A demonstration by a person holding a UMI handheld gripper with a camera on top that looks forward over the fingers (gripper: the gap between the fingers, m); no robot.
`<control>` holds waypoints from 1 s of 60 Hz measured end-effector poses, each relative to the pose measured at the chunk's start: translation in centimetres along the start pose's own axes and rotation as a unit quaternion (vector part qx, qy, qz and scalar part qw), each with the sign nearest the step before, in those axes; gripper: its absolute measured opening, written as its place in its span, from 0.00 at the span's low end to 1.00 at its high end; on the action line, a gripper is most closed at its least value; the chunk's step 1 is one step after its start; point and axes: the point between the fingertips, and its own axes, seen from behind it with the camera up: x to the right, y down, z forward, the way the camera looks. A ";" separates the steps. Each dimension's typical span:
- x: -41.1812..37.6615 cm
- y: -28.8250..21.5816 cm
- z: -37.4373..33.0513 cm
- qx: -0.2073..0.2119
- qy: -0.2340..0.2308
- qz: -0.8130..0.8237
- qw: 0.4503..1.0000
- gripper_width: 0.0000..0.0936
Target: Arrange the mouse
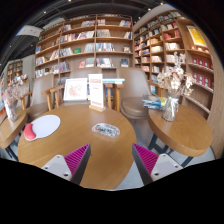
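Observation:
A round wooden table [80,150] lies ahead of me. On its left part is a white round mat [46,126], with a small red object [29,131] at its left edge that may be the mouse. My gripper [111,152] hangs above the table's near part, open and empty, with its magenta pads [76,156] wide apart. The red object is well ahead and to the left of the left finger.
A small clear dish [106,129] sits mid-table just beyond the fingers. Two standing signs [96,90] are at the table's far edge. A second round table [185,130] at right bears a vase of flowers [172,95] and books [153,102]. Chairs and bookshelves [95,45] stand behind.

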 end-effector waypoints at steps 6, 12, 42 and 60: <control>0.0 -0.9 2.9 -0.006 0.006 -0.011 1.000 0.91; -0.5 -0.7 5.1 -0.021 -0.004 -0.007 1.000 0.91; -0.6 -0.5 14.9 -0.081 0.004 -0.026 0.996 0.91; -0.3 -2.4 19.3 -0.087 0.004 0.002 0.996 0.91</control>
